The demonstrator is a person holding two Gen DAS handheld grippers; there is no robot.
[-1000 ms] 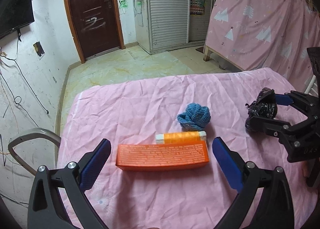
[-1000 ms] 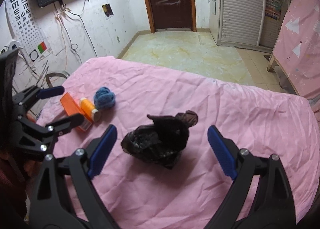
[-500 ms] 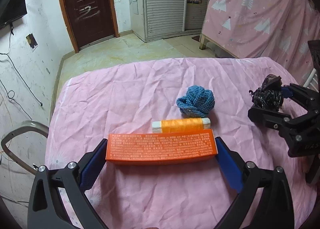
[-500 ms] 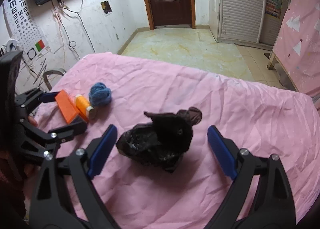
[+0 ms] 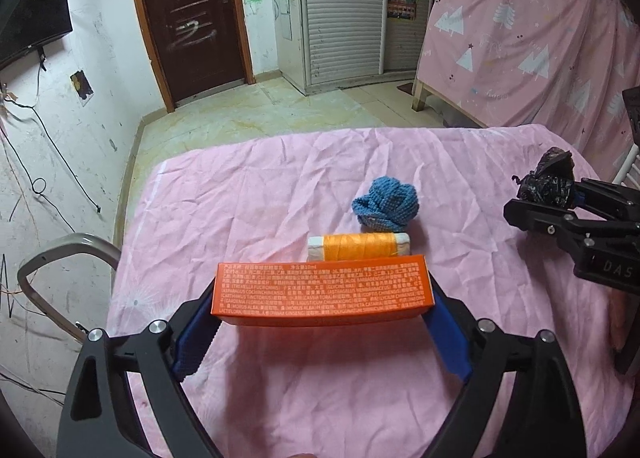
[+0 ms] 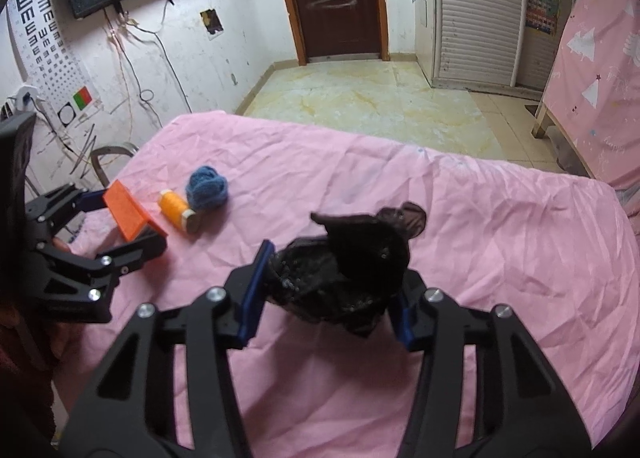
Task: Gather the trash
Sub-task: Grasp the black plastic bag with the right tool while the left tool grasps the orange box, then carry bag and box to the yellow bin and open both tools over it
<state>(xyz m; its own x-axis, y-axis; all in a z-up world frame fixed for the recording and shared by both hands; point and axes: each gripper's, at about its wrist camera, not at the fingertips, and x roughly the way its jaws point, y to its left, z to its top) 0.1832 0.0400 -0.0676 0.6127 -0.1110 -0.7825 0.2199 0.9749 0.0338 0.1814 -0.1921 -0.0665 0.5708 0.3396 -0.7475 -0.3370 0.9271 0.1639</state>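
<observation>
An orange box lies crosswise between the blue pads of my left gripper. The jaws are closing, and the pads press on the box's two ends. In the right wrist view the box sits tilted in that gripper. A crumpled black plastic bag is between the pads of my right gripper. Those jaws are closing too, and both pads touch the bag. The left wrist view shows the bag at the far right. Everything rests on a pink sheet.
An orange thread spool lies just behind the box. A blue knitted ball sits beyond the spool. A metal chair frame stands off the bed's left edge. A pink curtain hangs at the right, with bare floor ahead.
My left gripper came forward around the orange box and its jaws closed onto the ends. My right gripper's jaws narrowed from wide apart onto the black bag.
</observation>
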